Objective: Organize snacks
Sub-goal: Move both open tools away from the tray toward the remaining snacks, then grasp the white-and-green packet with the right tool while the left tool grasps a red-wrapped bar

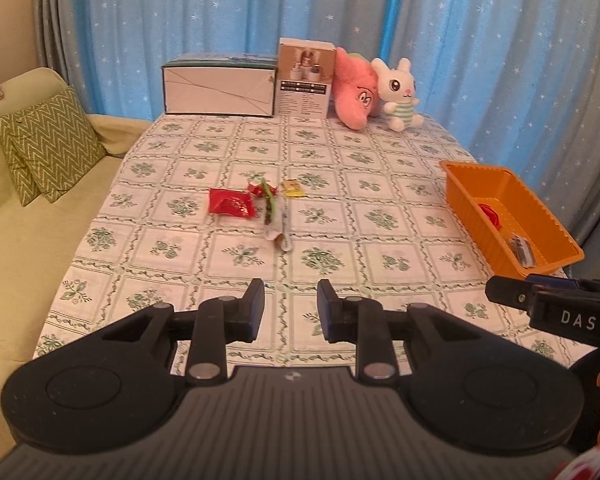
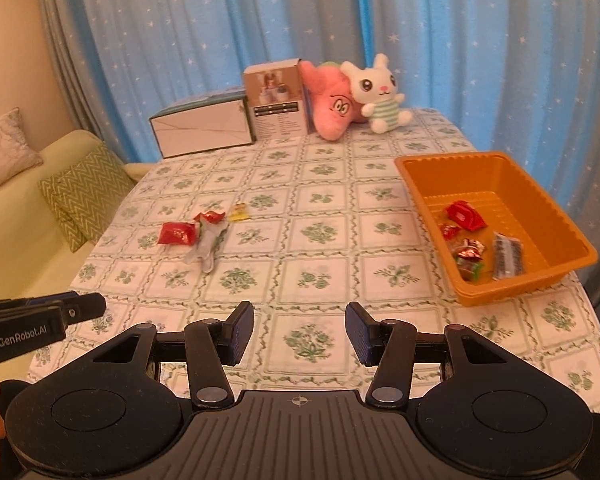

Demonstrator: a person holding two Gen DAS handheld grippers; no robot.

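Snacks (image 2: 466, 236) in orange tray (image 2: 556, 264); "GenRobot.AI" left gripper (image 1: 291, 308), "DAS" right gripper (image 2: 300, 330), both agape.

Warm, dim indoor light; soft focus, fisheye-bent edges.

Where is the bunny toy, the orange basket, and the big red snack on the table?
bunny toy (image 2: 374, 84), right wrist view, its face.
orange basket (image 2: 424, 192), right wrist view, left wall.
big red snack (image 1: 230, 201), left wrist view, wrapper's middle.

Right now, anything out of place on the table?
Yes: four snacks lie loose mid-table, a red packet, a small red one, a yellow one and a long pale wrapper, while the rest sit in the orange bin.
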